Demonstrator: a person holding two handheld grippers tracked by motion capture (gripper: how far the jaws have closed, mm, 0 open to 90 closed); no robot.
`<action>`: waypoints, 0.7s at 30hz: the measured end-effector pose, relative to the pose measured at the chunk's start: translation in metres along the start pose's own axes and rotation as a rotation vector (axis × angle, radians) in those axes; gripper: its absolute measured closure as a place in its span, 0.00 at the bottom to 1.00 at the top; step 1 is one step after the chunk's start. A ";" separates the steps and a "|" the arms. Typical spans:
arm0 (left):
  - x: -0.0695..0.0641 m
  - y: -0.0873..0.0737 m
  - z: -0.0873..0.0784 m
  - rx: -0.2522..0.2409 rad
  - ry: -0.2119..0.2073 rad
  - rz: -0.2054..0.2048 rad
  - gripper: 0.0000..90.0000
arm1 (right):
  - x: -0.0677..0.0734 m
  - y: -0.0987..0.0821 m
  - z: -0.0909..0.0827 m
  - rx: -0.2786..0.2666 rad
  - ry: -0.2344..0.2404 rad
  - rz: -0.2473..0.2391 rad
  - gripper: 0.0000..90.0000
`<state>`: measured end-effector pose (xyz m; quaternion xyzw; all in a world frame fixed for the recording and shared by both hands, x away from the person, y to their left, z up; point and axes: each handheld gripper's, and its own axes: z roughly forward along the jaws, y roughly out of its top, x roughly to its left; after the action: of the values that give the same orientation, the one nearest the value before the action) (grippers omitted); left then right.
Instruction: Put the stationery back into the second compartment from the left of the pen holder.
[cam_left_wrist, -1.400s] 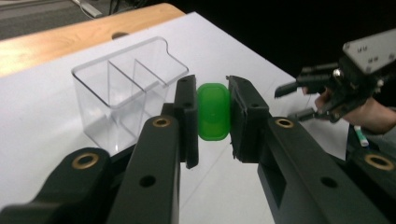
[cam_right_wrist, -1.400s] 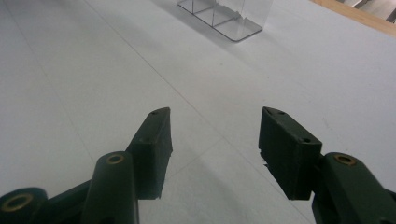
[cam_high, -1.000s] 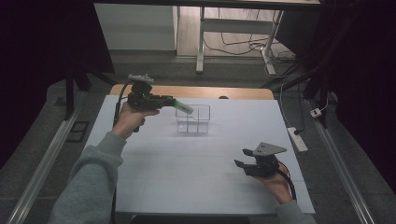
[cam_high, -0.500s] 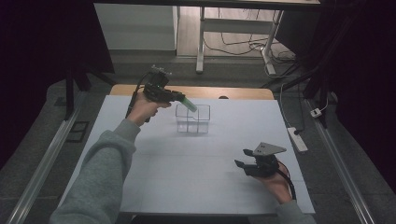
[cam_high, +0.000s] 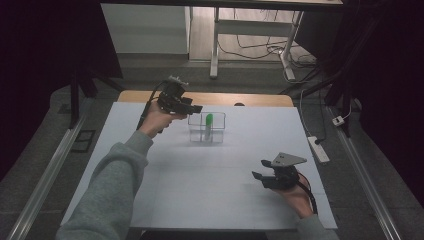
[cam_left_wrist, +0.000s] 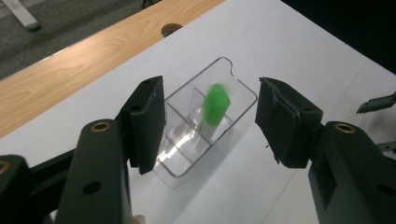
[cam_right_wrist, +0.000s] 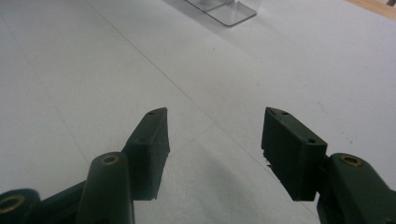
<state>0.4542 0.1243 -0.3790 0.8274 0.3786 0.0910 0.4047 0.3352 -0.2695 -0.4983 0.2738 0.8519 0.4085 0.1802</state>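
Now left gripper (cam_high: 196, 108) jaws just opened, nothing between them; green-capped clear tube (cam_left_wrist: 215, 106) stands tilted in clear plastic divided box (cam_left_wrist: 184, 135) on white table (cam_high: 210, 175). Right gripper (cam_high: 260, 169) open, empty, well apart

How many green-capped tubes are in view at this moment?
1. The green-capped tube stands in the clear divided box at the far middle of the white table, below the open left gripper. No other shows.
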 end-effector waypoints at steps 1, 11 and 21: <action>0.000 -0.004 -0.002 -0.006 0.001 0.001 0.47 | 0.000 0.000 0.000 -0.001 -0.003 -0.001 0.46; -0.003 -0.071 -0.032 -0.054 -0.034 0.015 0.49 | -0.002 -0.002 -0.003 -0.005 0.002 0.002 0.45; -0.007 -0.149 -0.055 -0.079 0.004 -0.003 0.50 | -0.002 -0.006 -0.005 -0.003 0.004 -0.001 0.45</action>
<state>0.3417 0.2099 -0.4513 0.8099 0.3770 0.1070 0.4365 0.3324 -0.2767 -0.4998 0.2724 0.8517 0.4103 0.1791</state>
